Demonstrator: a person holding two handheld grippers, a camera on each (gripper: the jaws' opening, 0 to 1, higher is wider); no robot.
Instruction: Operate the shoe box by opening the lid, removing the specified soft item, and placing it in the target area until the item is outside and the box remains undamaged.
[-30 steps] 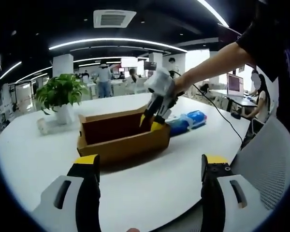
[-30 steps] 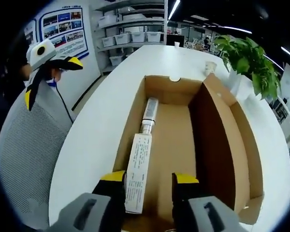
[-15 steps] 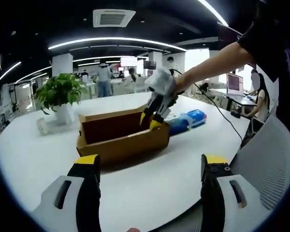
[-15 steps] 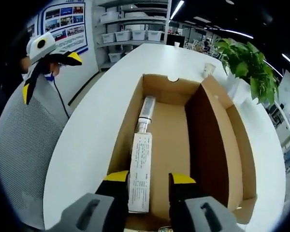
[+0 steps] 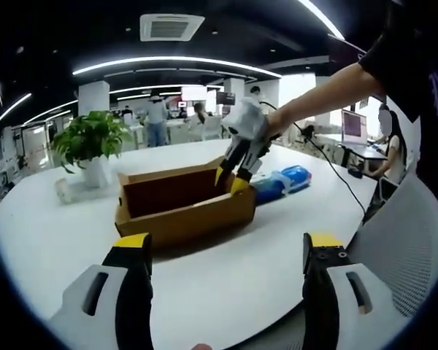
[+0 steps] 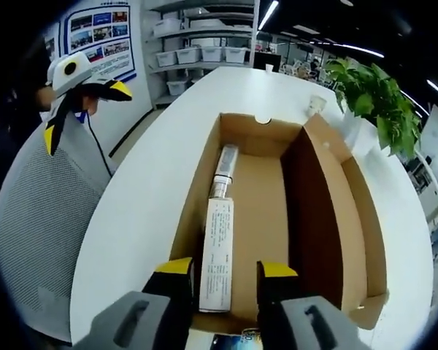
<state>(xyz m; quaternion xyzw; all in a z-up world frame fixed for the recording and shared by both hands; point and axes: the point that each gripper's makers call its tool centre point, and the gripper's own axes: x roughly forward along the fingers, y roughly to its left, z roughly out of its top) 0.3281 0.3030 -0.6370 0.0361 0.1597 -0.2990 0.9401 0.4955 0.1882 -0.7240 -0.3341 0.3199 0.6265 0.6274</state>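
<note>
The right gripper point(image 6: 223, 273) has lifted slightly, spread empty over the open cardboard shoe box point(image 6: 259, 219).

box point(image 6: 328, 219) top stood open, floor bare beside tube point(image 6: 217, 240) | right gripper point(image 5: 233, 179) hung over near end | plant point(image 5: 91, 138) stood behind box | blue item point(image 5: 281, 182) lay beside box

Matt brown cardboard shoe box point(image 6: 328, 211)
</note>
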